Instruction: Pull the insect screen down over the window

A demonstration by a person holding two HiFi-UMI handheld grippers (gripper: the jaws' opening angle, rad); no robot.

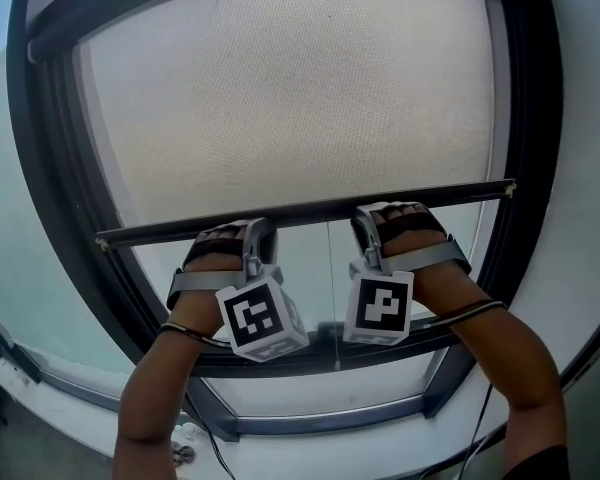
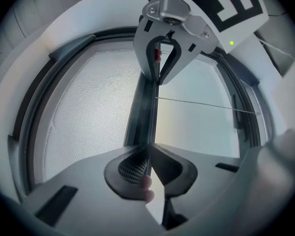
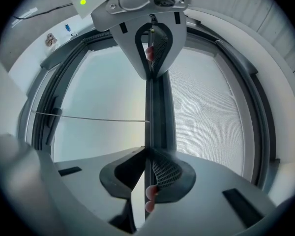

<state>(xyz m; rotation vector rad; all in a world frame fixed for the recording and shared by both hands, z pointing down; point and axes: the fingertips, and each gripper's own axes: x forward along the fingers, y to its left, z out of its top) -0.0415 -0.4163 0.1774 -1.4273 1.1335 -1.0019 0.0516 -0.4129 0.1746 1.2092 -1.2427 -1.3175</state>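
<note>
The pale mesh insect screen [image 1: 300, 88] covers the window's upper part, ending in a dark bottom bar [image 1: 310, 211] that slopes slightly up to the right. My left gripper [image 1: 252, 230] is shut on the bar left of its middle. My right gripper [image 1: 372, 220] is shut on it just right of the middle. In the left gripper view the bar [image 2: 143, 112] runs straight into my pinched left gripper [image 2: 148, 154], with mesh [image 2: 88, 117] on one side. The right gripper view shows the same: bar [image 3: 157, 107] caught in my right gripper [image 3: 146, 154], mesh [image 3: 206, 112] beside it.
A thin pull cord [image 1: 332, 268] hangs from the bar's middle, between my hands. The dark window frame [image 1: 40, 218] surrounds the opening, and bare glass [image 1: 310, 388] lies below the bar down to the lower frame rail [image 1: 320, 423]. Cables run along both forearms.
</note>
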